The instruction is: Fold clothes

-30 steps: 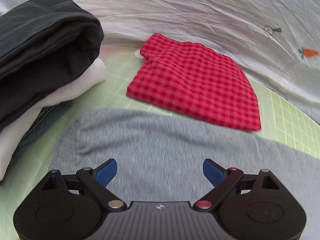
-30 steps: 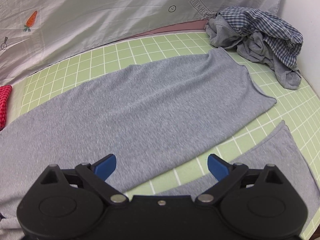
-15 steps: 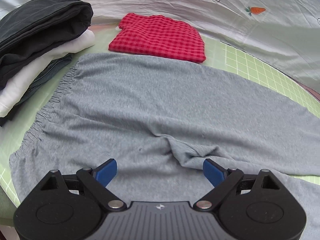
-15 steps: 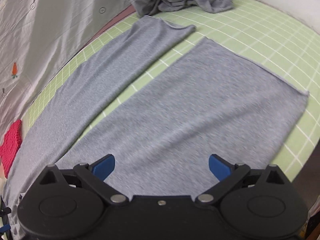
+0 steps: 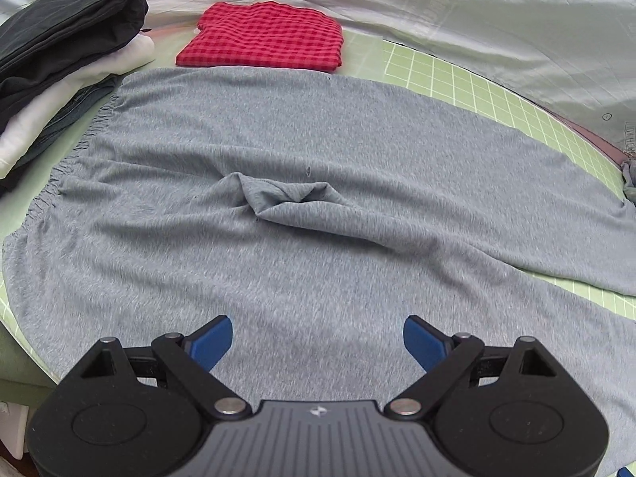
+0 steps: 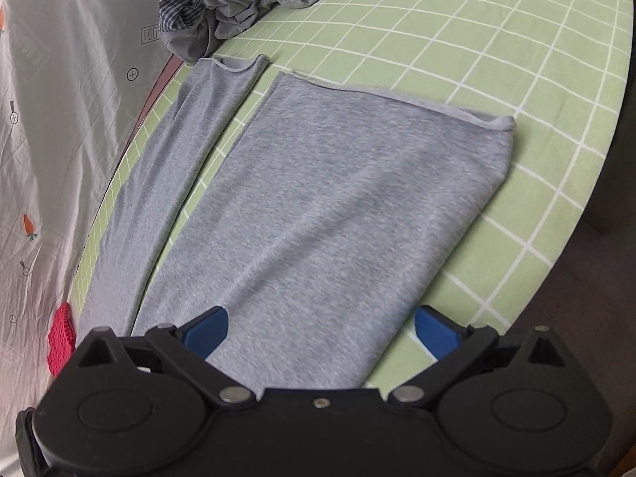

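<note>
A: The left gripper (image 5: 318, 336) hangs over the waist half of the grey trousers (image 5: 318, 183) with its fingers (image 5: 210, 338) spread wide and nothing between them. The right gripper (image 6: 320, 328) hovers the same way, released, over the near leg (image 6: 342, 198).

B: And the trousers themselves?

A: Spread flat along the green grid mat (image 6: 497, 39), waistband (image 5: 75, 155) to the left, both legs running right, a strip of mat showing between them. A small pucker (image 5: 278, 194) sits at the crotch.

B: So the likely step is laying one leg onto the other?

A: That is a fair guess, though the pictures do not settle it. Done well, each gripper would pinch both layers at the near side seam, one near the waist and one near the hem (image 6: 397, 99), and lift together so the cloth does not drag. The pucker would be better smoothed out than folded in.

B: How much room is there?

A: Tight on the near side: the trousers reach the mat's edge by the left gripper. Beyond the far leg (image 6: 179, 151) lies the red checked fold (image 5: 266, 35), almost touching the waist, and the stack (image 5: 59, 55) crowds the waistband. A crumpled pile (image 6: 238, 0) sits just past the far hem. The mat to the right of the near leg is open.
</note>
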`<control>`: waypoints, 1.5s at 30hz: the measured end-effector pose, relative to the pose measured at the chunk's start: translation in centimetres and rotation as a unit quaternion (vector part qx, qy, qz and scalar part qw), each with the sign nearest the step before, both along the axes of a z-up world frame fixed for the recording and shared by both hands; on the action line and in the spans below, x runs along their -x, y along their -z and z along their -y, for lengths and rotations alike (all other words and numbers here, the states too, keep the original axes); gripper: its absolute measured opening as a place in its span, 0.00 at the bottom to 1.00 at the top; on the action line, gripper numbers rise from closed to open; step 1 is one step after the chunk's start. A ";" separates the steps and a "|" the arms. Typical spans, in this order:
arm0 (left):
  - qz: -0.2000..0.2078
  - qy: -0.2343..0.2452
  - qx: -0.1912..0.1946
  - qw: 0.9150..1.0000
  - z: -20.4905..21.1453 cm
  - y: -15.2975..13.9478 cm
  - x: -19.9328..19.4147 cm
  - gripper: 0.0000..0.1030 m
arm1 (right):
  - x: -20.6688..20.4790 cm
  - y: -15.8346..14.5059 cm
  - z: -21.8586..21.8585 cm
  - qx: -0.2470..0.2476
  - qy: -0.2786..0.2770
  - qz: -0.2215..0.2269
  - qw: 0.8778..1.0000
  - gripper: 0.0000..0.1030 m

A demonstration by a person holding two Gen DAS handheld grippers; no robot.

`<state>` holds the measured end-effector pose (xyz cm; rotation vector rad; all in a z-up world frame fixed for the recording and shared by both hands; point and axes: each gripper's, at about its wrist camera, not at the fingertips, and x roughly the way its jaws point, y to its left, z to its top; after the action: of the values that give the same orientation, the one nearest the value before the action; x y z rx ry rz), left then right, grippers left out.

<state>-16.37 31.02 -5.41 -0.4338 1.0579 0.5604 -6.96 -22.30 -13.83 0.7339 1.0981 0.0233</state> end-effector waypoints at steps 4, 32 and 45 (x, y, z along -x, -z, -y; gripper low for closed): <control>0.002 -0.013 0.011 1.000 -0.2 0.2 0.8 0.90 | -0.1 0.0 -0.1 -0.005 -0.010 0.004 1.000 1.00; 0.083 -0.197 0.144 0.966 -16.1 3.4 14.8 0.90 | 4.7 2.3 -10.5 -0.202 0.063 0.009 0.977 1.00; 0.122 -0.273 0.125 0.946 -24.7 3.3 17.6 0.90 | 6.5 2.3 -11.8 -0.199 0.141 0.020 0.970 1.00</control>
<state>-33.93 55.76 -8.71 -1.0126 0.7639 0.8405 -13.43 -10.54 -16.16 1.2405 0.9519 0.0160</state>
